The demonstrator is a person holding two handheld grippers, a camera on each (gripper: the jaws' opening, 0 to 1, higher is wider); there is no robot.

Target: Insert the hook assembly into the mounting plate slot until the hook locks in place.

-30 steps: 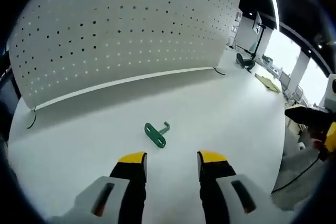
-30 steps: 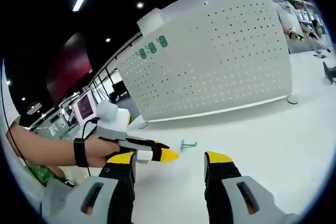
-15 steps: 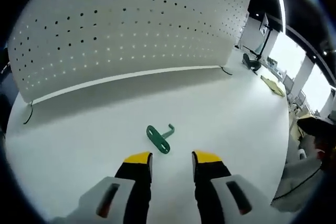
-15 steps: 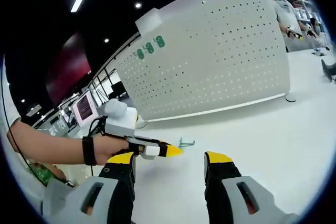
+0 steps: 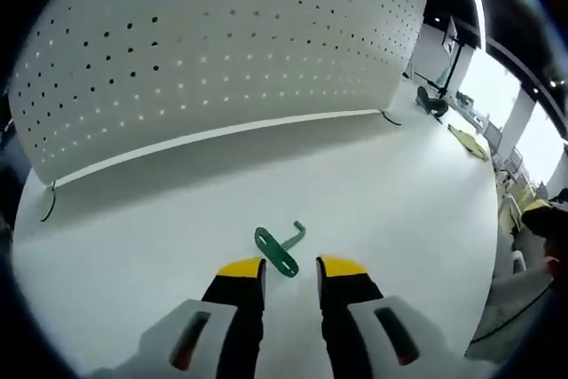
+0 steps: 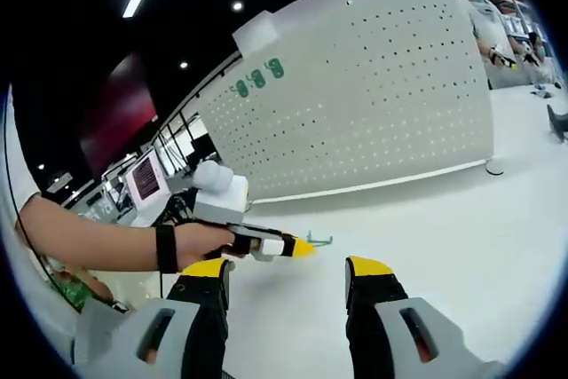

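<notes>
A white tabletop (image 5: 160, 219) carries a green hook assembly (image 5: 279, 250) lying flat near its middle; a white perforated panel (image 5: 213, 51) stands along its far edge.

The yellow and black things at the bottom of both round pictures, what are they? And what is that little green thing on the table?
They are pinchers, called grippers. A person holds one in each hand, and each carries a small camera looking out between its two tips. That is why there are two pictures.

The left gripper is open and hangs just before the green hook, a small metal piece lying on the white table. Nothing is held.

In the right gripper view, that same left gripper shows from the side, with the person's hand around it. The right gripper is open too. Behind stands a white pegboard full of holes.
</notes>
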